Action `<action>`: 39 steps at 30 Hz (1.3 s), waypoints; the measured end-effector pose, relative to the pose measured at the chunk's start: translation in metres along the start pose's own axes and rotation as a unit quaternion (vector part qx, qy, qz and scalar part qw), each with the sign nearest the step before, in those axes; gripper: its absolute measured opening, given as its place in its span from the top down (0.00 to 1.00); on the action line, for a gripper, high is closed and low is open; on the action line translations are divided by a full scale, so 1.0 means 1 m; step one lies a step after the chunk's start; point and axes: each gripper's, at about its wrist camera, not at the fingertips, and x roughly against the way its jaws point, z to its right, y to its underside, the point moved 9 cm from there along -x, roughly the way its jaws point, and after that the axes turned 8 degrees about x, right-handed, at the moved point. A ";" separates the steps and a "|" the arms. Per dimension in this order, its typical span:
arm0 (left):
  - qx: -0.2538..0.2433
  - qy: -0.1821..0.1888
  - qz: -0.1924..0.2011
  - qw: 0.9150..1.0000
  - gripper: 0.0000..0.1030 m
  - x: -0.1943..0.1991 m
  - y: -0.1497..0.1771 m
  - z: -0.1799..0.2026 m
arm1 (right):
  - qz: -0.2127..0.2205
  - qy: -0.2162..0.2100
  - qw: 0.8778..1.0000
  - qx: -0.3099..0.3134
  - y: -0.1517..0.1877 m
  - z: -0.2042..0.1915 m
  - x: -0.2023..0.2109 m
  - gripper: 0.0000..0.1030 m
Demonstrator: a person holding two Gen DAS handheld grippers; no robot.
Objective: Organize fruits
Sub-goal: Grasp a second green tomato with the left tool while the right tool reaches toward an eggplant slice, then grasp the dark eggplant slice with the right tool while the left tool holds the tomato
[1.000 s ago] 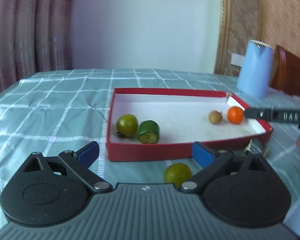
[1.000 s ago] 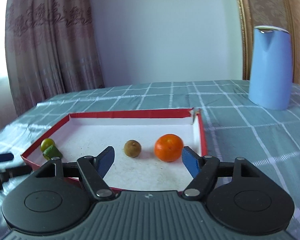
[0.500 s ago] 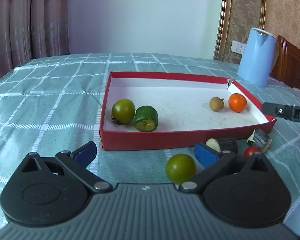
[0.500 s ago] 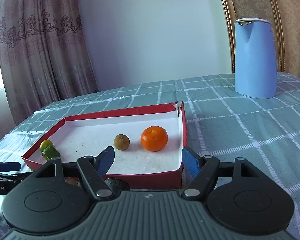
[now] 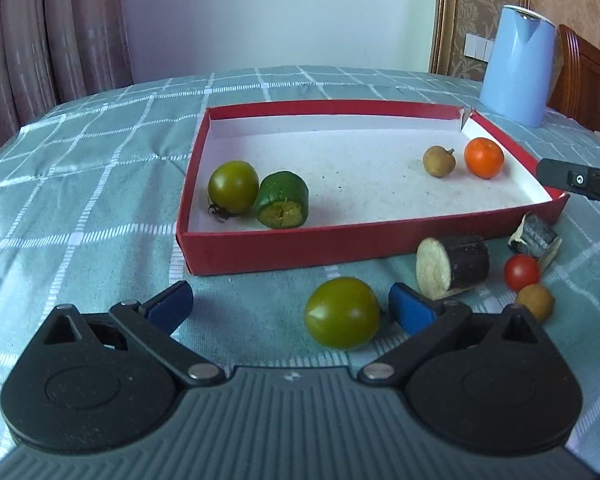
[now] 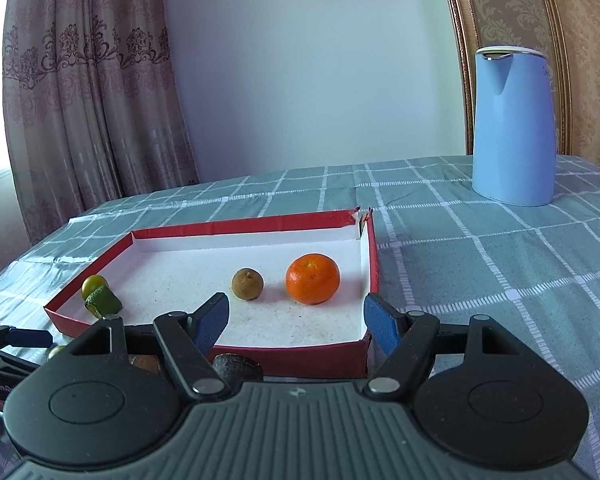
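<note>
On the surface [image 5: 100,184], covered by a green checked cloth, a red tray [image 5: 300,250] with a white floor holds four items. Left to right in the left wrist view: a green tomato [image 5: 233,187] touching a cut green gourd piece [image 5: 283,200] near the tray's left wall; well apart from them, a small brown fruit [image 5: 439,161] just beside an orange [image 5: 483,157] near the right wall.

Items outside the tray, in front of its near wall, left to right: a second green tomato [image 5: 342,313], a dark cut cylinder [image 5: 452,266] with a pale end face, a red cherry tomato [image 5: 521,271], a brown round fruit [image 5: 535,301] and a dark wedge-shaped piece [image 5: 535,238].

The left hand-held gripper [image 5: 290,304] has its jaws apart; the second green tomato lies between them, close to the right finger, contact not determinable.

The right hand-held gripper [image 6: 296,318] has its jaws apart and empty, positioned over the tray's near right part.

A blue kettle [image 6: 514,128] stands beyond the tray, far right.
</note>
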 end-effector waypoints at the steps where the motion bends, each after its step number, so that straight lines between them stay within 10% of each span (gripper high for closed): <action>1: 0.002 0.002 0.001 1.000 0.00 0.000 0.000 -0.001 | -0.001 0.004 1.000 0.000 0.001 0.001 0.000 0.28; 9: 0.005 -0.003 0.006 1.000 0.05 0.002 0.000 -0.002 | -0.003 -0.001 1.000 -0.007 0.010 0.009 0.016 0.28; 16: 0.019 0.001 0.027 0.999 0.37 0.009 -0.005 -0.007 | -0.049 -0.056 0.997 0.015 0.028 -0.013 0.009 0.32; 32: -0.007 -0.008 0.020 1.000 0.23 0.005 -0.002 0.002 | -0.079 -0.065 0.995 0.004 0.034 -0.020 -0.006 0.41; 39: -0.002 -0.010 0.024 1.000 0.32 0.006 -0.003 0.000 | -0.077 -0.085 0.993 0.000 0.034 -0.022 -0.005 0.54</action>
